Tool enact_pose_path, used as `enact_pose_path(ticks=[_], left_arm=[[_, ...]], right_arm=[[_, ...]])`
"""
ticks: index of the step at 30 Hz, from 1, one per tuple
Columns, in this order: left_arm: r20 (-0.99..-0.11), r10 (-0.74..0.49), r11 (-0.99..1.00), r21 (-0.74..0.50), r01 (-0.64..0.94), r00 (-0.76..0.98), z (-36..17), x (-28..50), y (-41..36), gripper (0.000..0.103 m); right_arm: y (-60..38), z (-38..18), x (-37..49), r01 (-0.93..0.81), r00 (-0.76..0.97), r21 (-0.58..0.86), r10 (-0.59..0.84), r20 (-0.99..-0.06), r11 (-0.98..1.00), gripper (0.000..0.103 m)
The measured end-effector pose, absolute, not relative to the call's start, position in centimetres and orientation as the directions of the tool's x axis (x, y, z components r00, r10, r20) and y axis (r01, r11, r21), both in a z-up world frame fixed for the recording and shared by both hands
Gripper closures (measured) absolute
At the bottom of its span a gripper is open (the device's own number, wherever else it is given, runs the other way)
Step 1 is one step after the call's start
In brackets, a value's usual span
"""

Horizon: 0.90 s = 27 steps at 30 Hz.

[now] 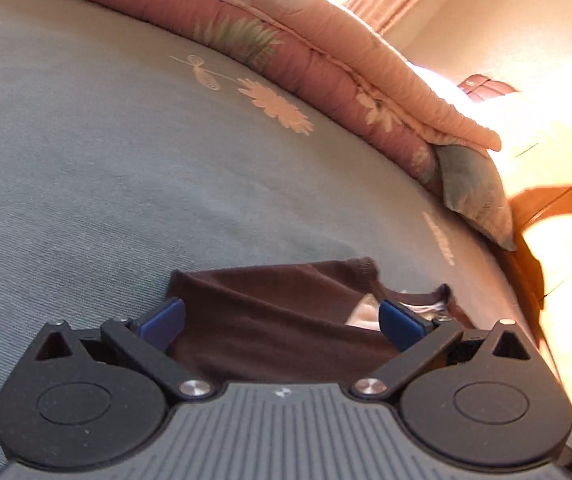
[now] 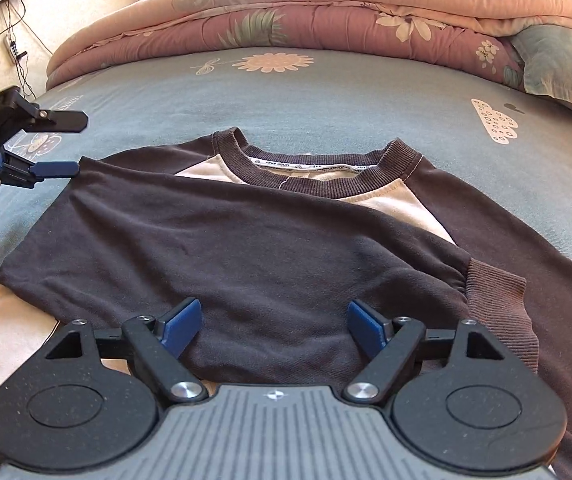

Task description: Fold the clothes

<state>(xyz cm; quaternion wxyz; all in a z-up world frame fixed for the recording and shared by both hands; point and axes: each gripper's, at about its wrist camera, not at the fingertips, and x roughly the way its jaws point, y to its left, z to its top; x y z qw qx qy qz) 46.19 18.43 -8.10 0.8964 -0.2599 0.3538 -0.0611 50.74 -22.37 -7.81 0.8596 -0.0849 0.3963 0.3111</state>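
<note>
Right wrist: right gripper (image 2: 271,326) jaws wide over folded sleeve (image 2: 245,256), pinching nothing.
Left gripper (image 2: 59,144) also wide, empty, beside soft brown sweatshirt (image 2: 498,220).

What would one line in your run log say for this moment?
left tool: open, empty | right tool: open, empty | sweatshirt: flat on bed, one sleeve folded across

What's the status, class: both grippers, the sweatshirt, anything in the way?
Left gripper open, right gripper open, neither gripping. Brown sweatshirt flat on the bed sheet, one sleeve folded across the chest. Nothing on the garment; folded quilt lies beyond it.
</note>
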Motion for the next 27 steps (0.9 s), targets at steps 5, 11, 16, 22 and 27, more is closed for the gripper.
enact_pose_path(ticks=[5, 11, 16, 22, 27], left_arm=[[-0.629, -0.251, 0.888, -0.453, -0.084, 0.736, -6.2, 45.5, 17.8, 0.001], [-0.656, -0.433, 0.881, -0.452, 0.137, 0.619, -5.2, 41.3, 13.5, 0.001], [-0.717, -0.419, 0.898, -0.420, 0.135, 0.557, -8.4, 37.9, 12.2, 0.001], [-0.694, -0.412, 0.902, -0.403, 0.157, 0.590, -6.7, 35.5, 12.7, 0.001], [-0.708, -0.276, 0.959, -0.252, 0.133, 0.650, -4.9, 34.6, 11.1, 0.001]], right_arm=[[-22.5, -7.0, 50.3, -0.598, 0.517, 0.065, 0.447, -0.730, 0.799, 0.019], [-21.5, -6.4, 49.5, -0.616, 0.542, 0.007, 0.431, -0.721, 0.788, 0.019], [-21.7, -7.8, 49.3, -0.604, 0.520, 0.005, 0.399, -0.755, 0.797, 0.016], [-22.8, -6.8, 47.7, -0.599, 0.538, -0.031, 0.375, -0.755, 0.800, 0.012], [-19.4, -5.4, 48.7, -0.598, 0.555, 0.014, 0.427, -0.714, 0.801, 0.012]])
